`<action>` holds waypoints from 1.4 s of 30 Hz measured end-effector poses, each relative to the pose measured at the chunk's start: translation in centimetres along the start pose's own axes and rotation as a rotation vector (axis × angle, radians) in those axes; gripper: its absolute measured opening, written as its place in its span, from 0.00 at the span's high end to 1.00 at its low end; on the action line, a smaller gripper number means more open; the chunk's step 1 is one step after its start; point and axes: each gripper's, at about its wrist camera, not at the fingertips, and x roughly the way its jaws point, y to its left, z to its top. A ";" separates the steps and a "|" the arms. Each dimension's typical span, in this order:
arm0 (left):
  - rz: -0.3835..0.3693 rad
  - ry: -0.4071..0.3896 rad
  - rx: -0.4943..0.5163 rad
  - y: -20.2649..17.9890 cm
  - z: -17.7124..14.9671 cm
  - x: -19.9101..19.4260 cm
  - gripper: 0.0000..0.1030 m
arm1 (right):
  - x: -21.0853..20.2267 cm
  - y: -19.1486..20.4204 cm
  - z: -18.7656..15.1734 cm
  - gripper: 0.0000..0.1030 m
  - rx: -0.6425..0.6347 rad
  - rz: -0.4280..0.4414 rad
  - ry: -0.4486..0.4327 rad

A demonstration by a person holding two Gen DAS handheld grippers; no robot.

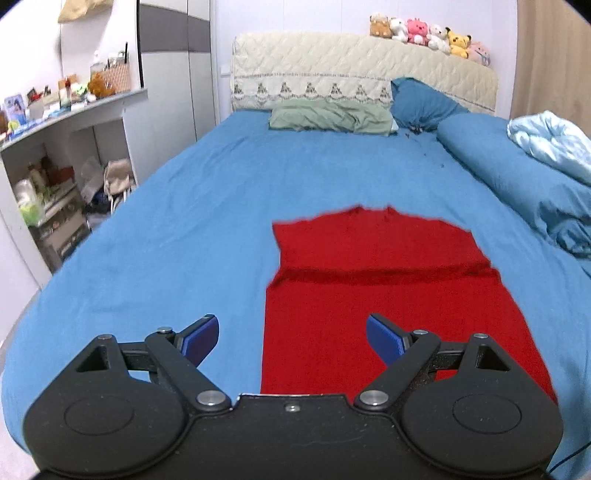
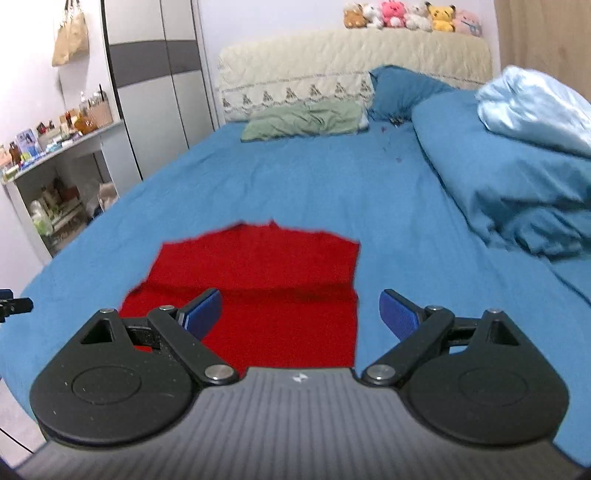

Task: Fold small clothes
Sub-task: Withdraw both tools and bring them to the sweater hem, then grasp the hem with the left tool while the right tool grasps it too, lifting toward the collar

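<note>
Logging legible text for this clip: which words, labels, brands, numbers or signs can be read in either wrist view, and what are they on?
No readable words or numbers.
Small white emblem on the right gripper body: a mark, no letters.
Packages on the shelf: print too small and blurred.
Red garment: no print visible.

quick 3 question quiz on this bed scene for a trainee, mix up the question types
1. True or false: the left gripper is shut on the red garment.
2. Which lies against the headboard, left of the blue pillow? A) green pillow B) red garment C) plush toys
3. Fill in: a fold line runs across the red garment from ____ to side.

Key
1. False: both it and the right gripper stand open and hold nothing.
2. A, the green pillow; the plush toys sit on top of the headboard.
3. side
</note>
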 end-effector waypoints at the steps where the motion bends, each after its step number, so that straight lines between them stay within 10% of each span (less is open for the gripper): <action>1: -0.006 0.008 -0.006 0.2 -1.4 0.3 0.13 | -0.3 -0.1 -1.4 0.00 0.005 -0.006 0.006; 15: 0.002 0.048 0.020 1.5 -16.5 5.1 0.39 | 2.3 0.6 -19.9 0.05 0.026 -0.100 0.053; 28: 0.013 0.089 0.009 0.7 -17.2 6.1 0.47 | 3.4 1.8 -22.9 0.31 0.088 -0.173 0.168; 34: -0.005 0.139 -0.015 0.9 -16.5 6.1 0.63 | 3.4 2.0 -22.2 0.62 0.096 -0.133 0.191; 37: -0.003 0.168 -0.059 1.3 -15.8 6.1 0.87 | 3.4 1.4 -22.1 0.76 0.141 -0.111 0.195; 42: -0.017 0.154 -0.062 1.2 -15.0 5.1 0.95 | 2.8 0.4 -22.1 0.78 0.178 -0.073 0.168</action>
